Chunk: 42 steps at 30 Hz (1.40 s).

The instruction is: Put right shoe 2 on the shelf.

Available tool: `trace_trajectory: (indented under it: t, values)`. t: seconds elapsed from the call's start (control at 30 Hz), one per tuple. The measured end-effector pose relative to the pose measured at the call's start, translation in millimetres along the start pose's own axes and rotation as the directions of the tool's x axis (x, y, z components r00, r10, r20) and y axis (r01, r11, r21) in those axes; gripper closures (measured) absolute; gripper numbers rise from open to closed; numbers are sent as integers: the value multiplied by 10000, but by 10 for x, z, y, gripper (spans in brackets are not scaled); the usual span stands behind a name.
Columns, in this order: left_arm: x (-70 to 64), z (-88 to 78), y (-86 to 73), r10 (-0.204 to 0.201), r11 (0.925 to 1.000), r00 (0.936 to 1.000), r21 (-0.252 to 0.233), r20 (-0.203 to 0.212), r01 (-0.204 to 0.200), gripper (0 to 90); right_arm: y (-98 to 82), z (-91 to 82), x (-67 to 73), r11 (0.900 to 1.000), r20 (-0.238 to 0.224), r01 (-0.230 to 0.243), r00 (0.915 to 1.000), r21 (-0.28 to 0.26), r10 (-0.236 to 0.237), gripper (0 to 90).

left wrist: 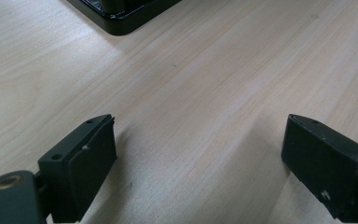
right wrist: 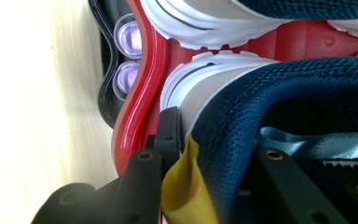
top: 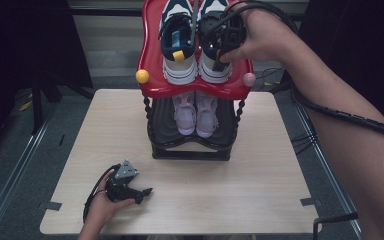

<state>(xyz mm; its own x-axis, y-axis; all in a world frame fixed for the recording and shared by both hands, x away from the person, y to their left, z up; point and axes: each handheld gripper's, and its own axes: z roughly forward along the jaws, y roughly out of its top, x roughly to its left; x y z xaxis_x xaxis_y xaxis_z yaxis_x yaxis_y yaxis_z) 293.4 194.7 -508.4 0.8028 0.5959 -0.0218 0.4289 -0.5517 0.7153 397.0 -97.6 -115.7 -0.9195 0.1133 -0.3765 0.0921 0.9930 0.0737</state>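
The right hand-held gripper (top: 223, 46) clamps the heel collar of the right navy sneaker (top: 214, 65) on the red top shelf (top: 152, 75). The left hand-held gripper (top: 141, 192) rests open on the bench (top: 260, 170).

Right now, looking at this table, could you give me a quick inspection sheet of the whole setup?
Surface: pale wooden table, bare apart from the rack.
Job's things: navy-and-white sneakers, the right one on the red top shelf; lilac shoes on the black lower shelf.
Clutter: nothing seen.
Grippers: right hand-held gripper closed on the right sneaker's heel collar; left hand-held gripper resting open on the table.
Cables: black cable along the right forearm.
Surroundings: grey floor, dark curtains.
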Motion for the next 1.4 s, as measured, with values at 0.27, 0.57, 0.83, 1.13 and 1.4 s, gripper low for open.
trace_trajectory:
  t: [0.27, 0.57, 0.83, 1.13, 1.4]
  values:
    - [1, 0, 0, -10, 10000, 10000, 8, 11, 10, 95, -7, -10, -21, 9999, 35, -121, 9999, -5, 121, 692]
    - [2, 1, 0, -24, 10000, 10000, -14, -3, 24, 95, -12, -8, -17, 9999, 202, -137, 9997, -28, 138, 634]
    - [3, 2, 0, -15, 10000, 10000, -21, -4, 15, 95, -43, -18, -18, 9976, 173, -576, 9982, -373, 583, 528]
    - [3, 2, 0, -16, 10000, 10000, -19, -4, 16, 95, -57, -7, -4, 9962, 173, -755, 9969, -429, 763, 449]
    - [5, 0, 2, -23, 10000, 10000, 32, 1, 23, 95, -94, -43, 5, 9906, 79, -1162, 9931, -718, 1171, 357]
